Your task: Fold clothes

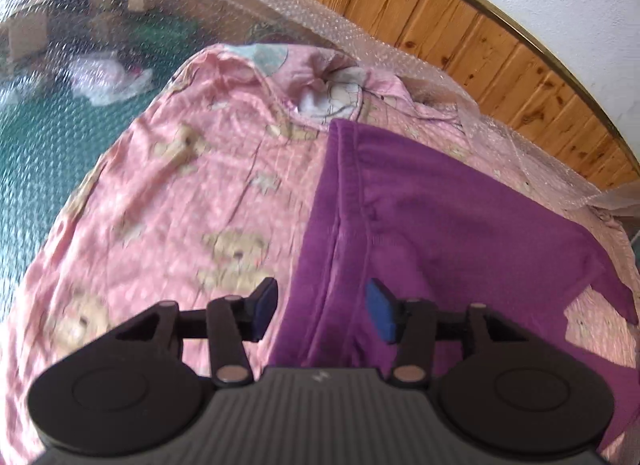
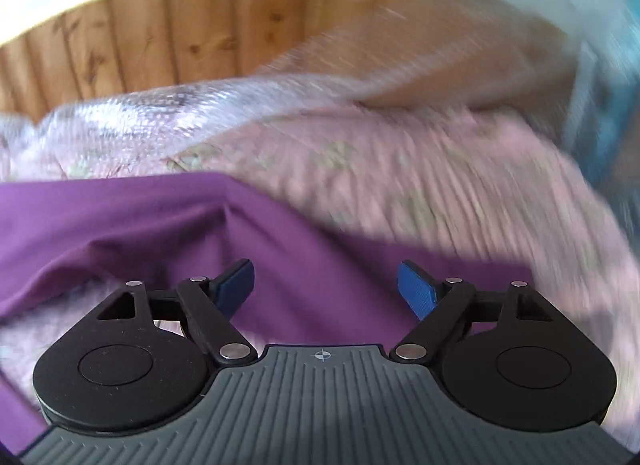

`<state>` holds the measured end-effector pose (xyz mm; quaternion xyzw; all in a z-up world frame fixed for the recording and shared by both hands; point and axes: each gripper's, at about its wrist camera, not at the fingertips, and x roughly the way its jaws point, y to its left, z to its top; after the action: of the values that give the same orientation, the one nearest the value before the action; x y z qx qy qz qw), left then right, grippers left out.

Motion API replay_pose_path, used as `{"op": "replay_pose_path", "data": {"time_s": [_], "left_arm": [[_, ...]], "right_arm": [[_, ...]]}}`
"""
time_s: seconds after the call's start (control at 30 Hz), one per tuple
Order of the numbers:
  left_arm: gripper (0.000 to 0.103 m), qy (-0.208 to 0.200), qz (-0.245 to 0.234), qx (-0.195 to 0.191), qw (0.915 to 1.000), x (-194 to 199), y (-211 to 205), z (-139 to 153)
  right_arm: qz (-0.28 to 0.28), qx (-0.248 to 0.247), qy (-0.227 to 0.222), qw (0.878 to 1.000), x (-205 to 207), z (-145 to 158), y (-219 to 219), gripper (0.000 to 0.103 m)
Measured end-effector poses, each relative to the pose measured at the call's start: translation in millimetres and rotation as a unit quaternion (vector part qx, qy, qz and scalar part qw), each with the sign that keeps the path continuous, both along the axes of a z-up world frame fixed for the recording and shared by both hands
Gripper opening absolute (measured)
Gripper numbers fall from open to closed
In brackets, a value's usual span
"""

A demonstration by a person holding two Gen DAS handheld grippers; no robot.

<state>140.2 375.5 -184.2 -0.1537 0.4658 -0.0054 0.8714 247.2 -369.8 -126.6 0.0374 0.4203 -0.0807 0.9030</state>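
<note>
Purple garment (image 1: 460,225), soft knit w/ stitched hem, lies lower right on pink bear-print sheet (image 1: 180,193). Left gripper (image 1: 322,311) spread, empty, over its edge. Left view alone shows bubble wrap (image 1: 60,25) upper left. Right gripper (image 2: 325,289) spread, over purple; background blurred.
</note>
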Motion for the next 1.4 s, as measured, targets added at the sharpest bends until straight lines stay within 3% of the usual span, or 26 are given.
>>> {"op": "replay_pose_path", "data": {"time_s": [0.1, 0.23, 0.37, 0.43, 0.5, 0.57, 0.7, 0.87, 0.93, 0.97, 1.0, 1.13, 1.23, 1.33, 1.4], "left_arm": [[0.052, 0.008, -0.008, -0.003, 0.9999, -38.7, 0.7, -5.6], [0.052, -0.004, -0.035, 0.018, 0.9992, -38.7, -6.4, -19.8], [0.052, -0.016, -0.067, 0.038, 0.9969, -32.1, -11.1, -29.2], [0.048, -0.016, -0.087, 0.044, 0.9951, -31.4, -12.1, -32.0], [0.024, -0.012, -0.099, 0.065, 0.993, -30.8, -11.9, -33.0], [0.013, -0.021, -0.08, 0.051, 0.9953, -31.3, -5.2, -24.5], [0.011, -0.035, -0.031, 0.002, 0.9989, -32.1, 9.8, -3.4], [0.01, 0.026, -0.009, -0.029, 0.9992, -30.6, 21.7, 6.5], [0.01, 0.043, -0.008, -0.022, 0.9988, -30.3, 24.3, 8.9], [0.009, 0.046, -0.006, -0.022, 0.9987, -29.9, 25.5, 12.5], [0.009, 0.047, -0.007, -0.025, 0.9986, -30.0, 26.5, 19.4], [0.008, 0.049, -0.024, -0.013, 0.9984, -43.3, 27.0, 55.6], [0.008, 0.072, -0.025, -0.009, 0.997, -59.6, 31.2, 65.6], [0.008, 0.126, -0.032, 0.01, 0.9914, -70.4, 25.1, 34.6], [0.01, 0.155, -0.03, 0.036, 0.9868, -73.2, 18.1, 4.0]], "right_arm": [[-0.084, 0.053, 0.031, 0.995, -80.7, -7.7, -21.5, 0.083], [-0.176, 0.109, 0.06, 0.977, -169.5, -23.9, -38.2, 0.083], [-0.224, 0.149, 0.053, 0.962, -219.3, -27.5, -40.6, 0.083], [-0.233, 0.163, 0.043, 0.958, -231.9, -26.4, -38.4, 0.083], [-0.236, 0.175, 0.034, 0.955, -240.2, -28.6, -36.9, 0.084], [-0.247, 0.175, 0.027, 0.953, -246.0, -33.9, -38.2, 0.084], [-0.295, 0.176, 0.0, 0.939, -258.5, -48.7, -56.9, 0.084], [-0.344, 0.19, -0.039, 0.919, -257.4, -67.9, -92.3, 0.083], [-0.342, 0.196, -0.04, 0.918, -249.8, -76.2, -102.2, 0.064], [-0.338, 0.197, -0.038, 0.92, -245.2, -79.3, -106.1, 0.037], [-0.334, 0.19, -0.035, 0.922, -240.5, -79.2, -108.7, 0.001], [-0.314, 0.156, -0.06, 0.935, -231.5, -49.6, -114.3, 0.0], [-0.303, 0.144, -0.062, 0.94, -232.0, -27.6, -119.5, 0.0], [-0.292, 0.12, -0.013, 0.949, -230.9, -37.2, -121.3, 0.0], [-0.305, 0.105, 0.018, 0.946, -235.1, -52.8, -124.5, 0.0]]}}
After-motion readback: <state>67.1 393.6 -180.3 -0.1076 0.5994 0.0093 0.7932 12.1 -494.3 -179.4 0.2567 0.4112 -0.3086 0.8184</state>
